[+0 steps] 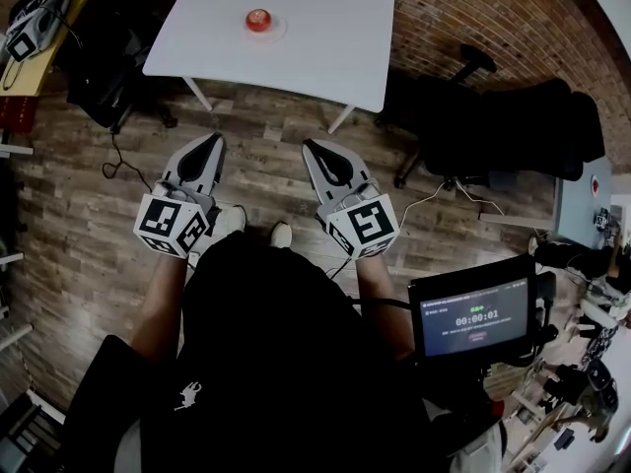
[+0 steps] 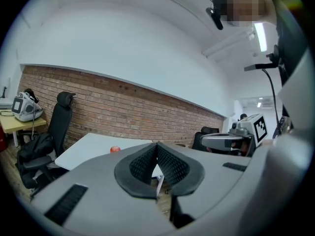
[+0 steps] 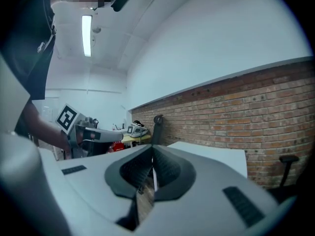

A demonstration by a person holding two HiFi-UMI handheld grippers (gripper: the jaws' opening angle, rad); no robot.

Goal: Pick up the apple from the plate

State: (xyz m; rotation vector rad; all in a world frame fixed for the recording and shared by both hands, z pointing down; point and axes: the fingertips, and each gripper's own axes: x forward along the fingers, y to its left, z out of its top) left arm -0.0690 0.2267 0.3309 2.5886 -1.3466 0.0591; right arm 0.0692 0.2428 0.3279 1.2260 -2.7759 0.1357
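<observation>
Apple (image 1: 257,19), small and red, sits on a white plate (image 1: 277,30) on top of a white table (image 1: 325,57), seen from your head camera looking steeply down. The table stands on a wood-plank floor (image 1: 79,225) near a brick wall (image 1: 473,8). You stand back from it, well apart from the apple, with bare floor between you and the table's near edge.

You hold both grippers out in front of your body, side by side, pointing toward the table. Your left gripper (image 1: 214,140) has its jaws pressed together at the tips with nothing between them. Its own view shows the two dark ribbed pads meeting in a point. Past them is the table, with the apple a small red dot on top. Your right gripper (image 1: 308,146) is likewise closed and empty. Its view shows the pads touching, and beyond them a corner of the table and the brick wall.

A black office chair (image 1: 463,67) stands just beside the table's right side. At your lower right, a dark screen (image 1: 473,315) shows a timer. A yellow desk (image 1: 44,52) with a grey device on it lies at the upper left.
</observation>
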